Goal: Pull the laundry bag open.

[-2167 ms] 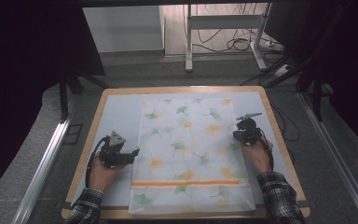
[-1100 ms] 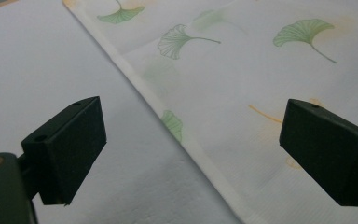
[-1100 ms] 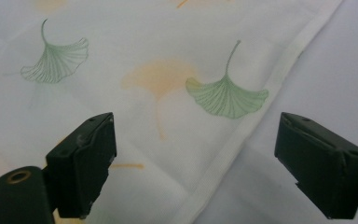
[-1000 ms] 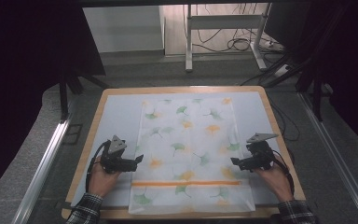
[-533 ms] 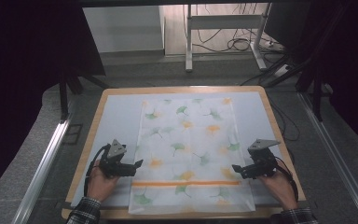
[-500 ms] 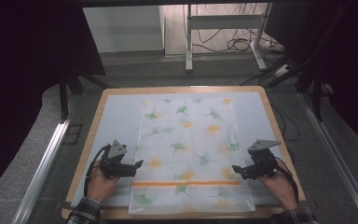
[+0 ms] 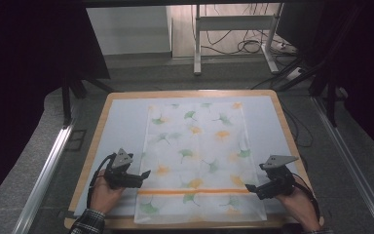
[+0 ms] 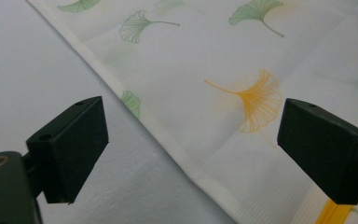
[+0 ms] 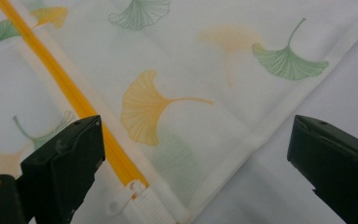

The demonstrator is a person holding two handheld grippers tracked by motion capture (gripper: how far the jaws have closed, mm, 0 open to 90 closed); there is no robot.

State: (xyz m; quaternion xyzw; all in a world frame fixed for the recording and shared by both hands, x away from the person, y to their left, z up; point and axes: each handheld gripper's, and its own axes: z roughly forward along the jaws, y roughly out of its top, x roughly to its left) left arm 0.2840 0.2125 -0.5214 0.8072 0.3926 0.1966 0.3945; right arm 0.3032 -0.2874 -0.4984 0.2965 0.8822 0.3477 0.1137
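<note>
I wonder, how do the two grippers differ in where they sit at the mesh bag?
The left gripper straddles the mesh bag's left edge above the orange zipper; the right gripper straddles its right edge at the zipper's end, by the white pull. Both stand open, holding nothing.

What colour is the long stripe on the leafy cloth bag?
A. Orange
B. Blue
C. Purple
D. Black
A: an orange stripe runs across the near end of the cloth bag, and in the right gripper view it ends at a white zip pull.
</note>
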